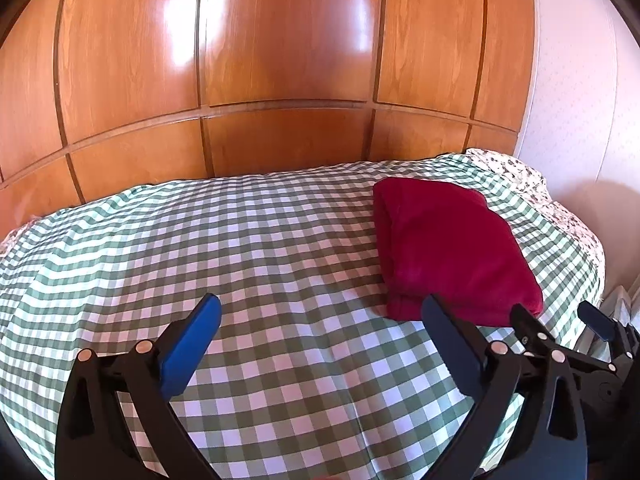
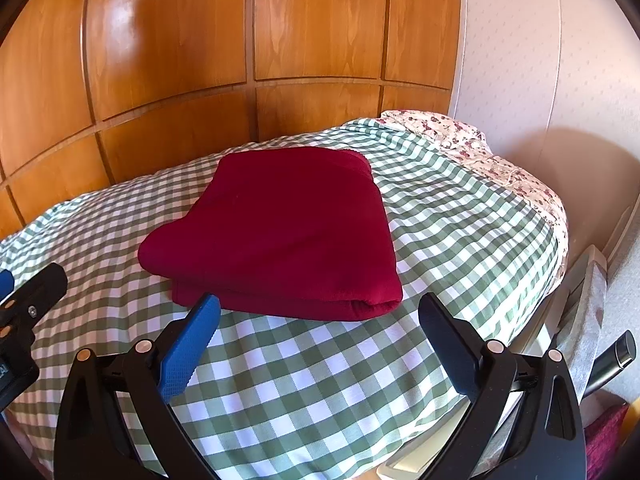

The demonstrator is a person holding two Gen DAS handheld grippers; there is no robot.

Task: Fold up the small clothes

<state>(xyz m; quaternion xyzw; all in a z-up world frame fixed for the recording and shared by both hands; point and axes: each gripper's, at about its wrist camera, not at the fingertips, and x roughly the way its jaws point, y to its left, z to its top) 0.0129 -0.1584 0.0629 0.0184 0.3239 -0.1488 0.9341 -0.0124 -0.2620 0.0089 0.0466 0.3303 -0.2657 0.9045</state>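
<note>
A dark red garment [image 1: 448,244] lies folded in a thick rectangle on the green-and-white checked bedspread [image 1: 240,248], toward the bed's right side. In the right wrist view the red garment [image 2: 280,232] sits just beyond my right gripper [image 2: 320,312], which is open and holds nothing. My left gripper [image 1: 320,312] hovers over bare bedspread left of the garment, also open and holding nothing. The right gripper [image 1: 560,320] shows at the right edge of the left wrist view. Part of the left gripper [image 2: 28,300] shows at the left edge of the right wrist view.
A glossy wooden panelled wall [image 1: 280,60] runs behind the bed. A floral sheet [image 2: 480,152] shows along the bed's right end by a pale wall [image 2: 540,60]. Beyond the bed's right edge stand a white object [image 2: 580,288] and a dark tube [image 2: 616,356].
</note>
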